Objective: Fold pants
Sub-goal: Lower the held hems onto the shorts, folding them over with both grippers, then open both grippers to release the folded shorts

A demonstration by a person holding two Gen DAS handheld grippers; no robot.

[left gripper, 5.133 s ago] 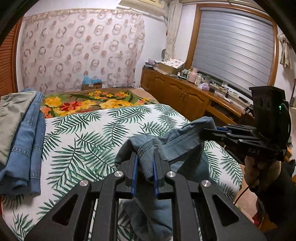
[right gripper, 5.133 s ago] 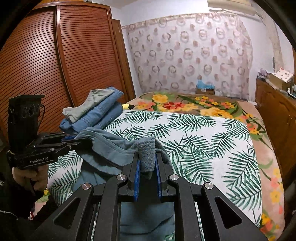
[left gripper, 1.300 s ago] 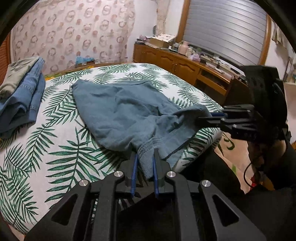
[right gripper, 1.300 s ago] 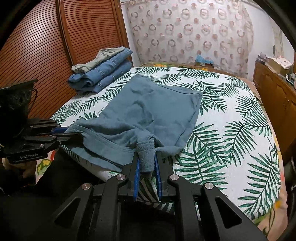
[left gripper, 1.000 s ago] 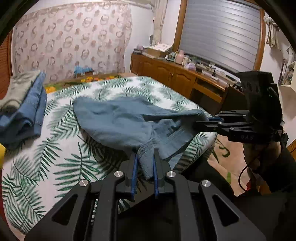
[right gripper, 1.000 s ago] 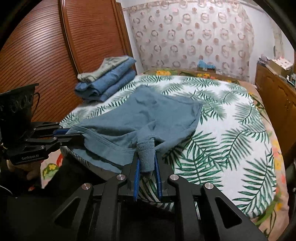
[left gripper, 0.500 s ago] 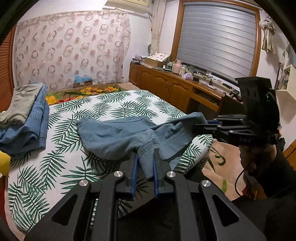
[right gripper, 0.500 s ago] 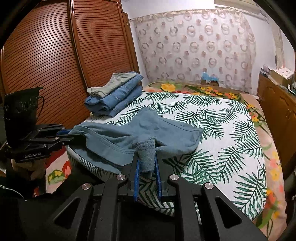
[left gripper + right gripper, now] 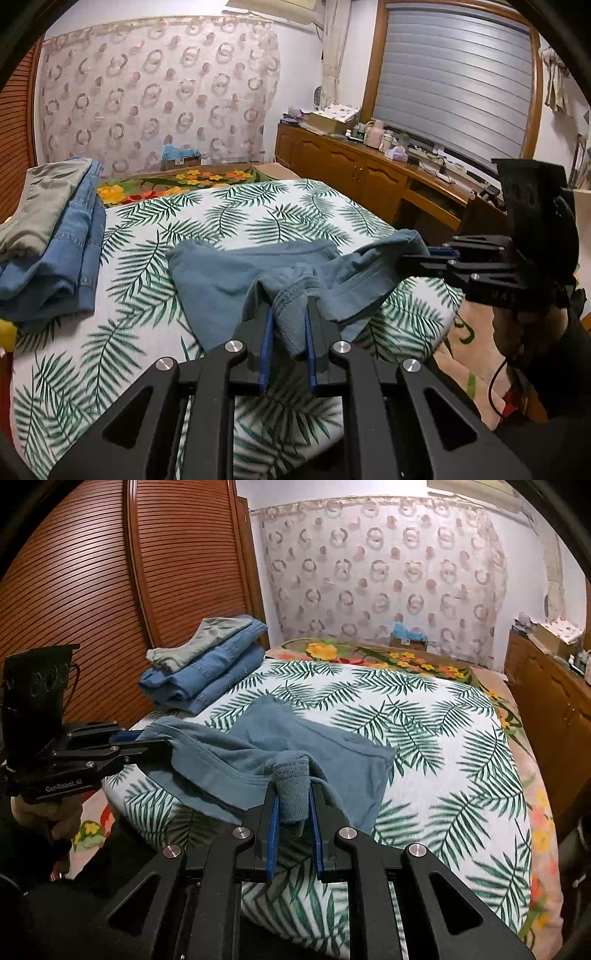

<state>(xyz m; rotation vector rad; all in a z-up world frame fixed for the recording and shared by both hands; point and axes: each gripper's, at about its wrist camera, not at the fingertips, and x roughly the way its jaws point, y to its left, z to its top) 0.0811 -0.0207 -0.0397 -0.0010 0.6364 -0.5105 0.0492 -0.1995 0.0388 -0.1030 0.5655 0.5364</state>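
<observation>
Left tool (image 9: 289,334): blue pads clamped on a bunched fold of the pants (image 9: 236,273), lower centre of the left view. Right tool (image 9: 293,812): likewise closed tight on a bunched bit of the same pants (image 9: 325,753), lower centre of the right view.

Pants: grey-blue, short-legged. Near edge lifted and stretched between the two tools; far part lies flat on the bed (image 9: 258,218), middle of both frames. Cloth sags between the grips and rumples at centre.

In the left view the right tool (image 9: 413,260) enters from the right edge, held by a hand (image 9: 517,325). In the right view the left tool (image 9: 147,744) enters from the left edge, hand (image 9: 48,812) below it.

Bed: palm-leaf sheet. Stack of folded jeans (image 9: 207,675) with a grey garment (image 9: 199,642) on top, at the bed's far corner, left of the pants in both views and well apart from them.
</observation>
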